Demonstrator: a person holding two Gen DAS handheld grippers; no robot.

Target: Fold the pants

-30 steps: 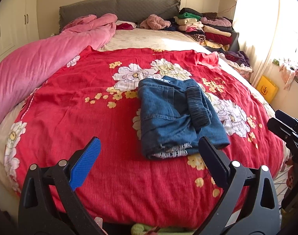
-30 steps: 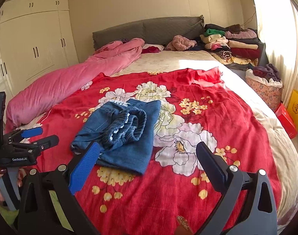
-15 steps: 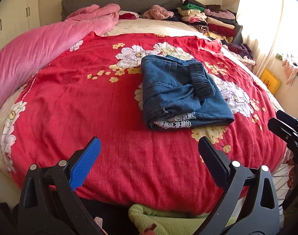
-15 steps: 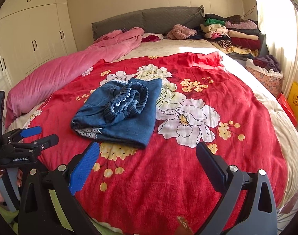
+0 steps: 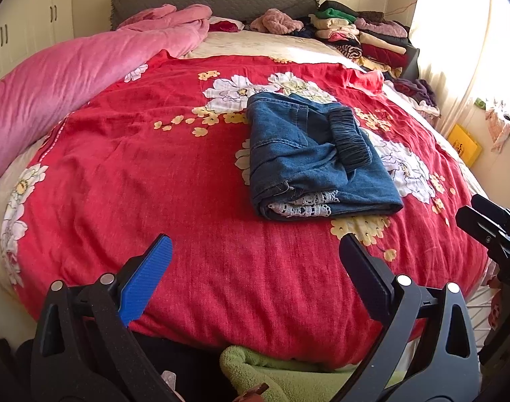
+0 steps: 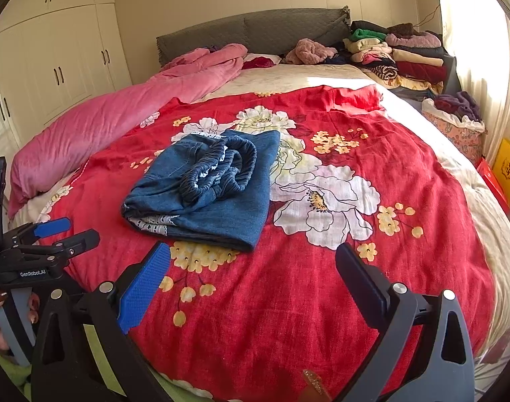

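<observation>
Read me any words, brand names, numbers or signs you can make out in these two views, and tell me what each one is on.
"GenRobot.AI": white lettering on the black body of the left gripper, seen in the right wrist view.
Yellow box by the window: a dark emblem on its face, too small to read.
Nothing readable on the folded pants or the red bedspread.

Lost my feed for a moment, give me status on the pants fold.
Left gripper open, empty. Right gripper open, empty. Denim pants folded into a compact stack on the red floral blanket, clear of both grippers. Nothing in the way.
</observation>
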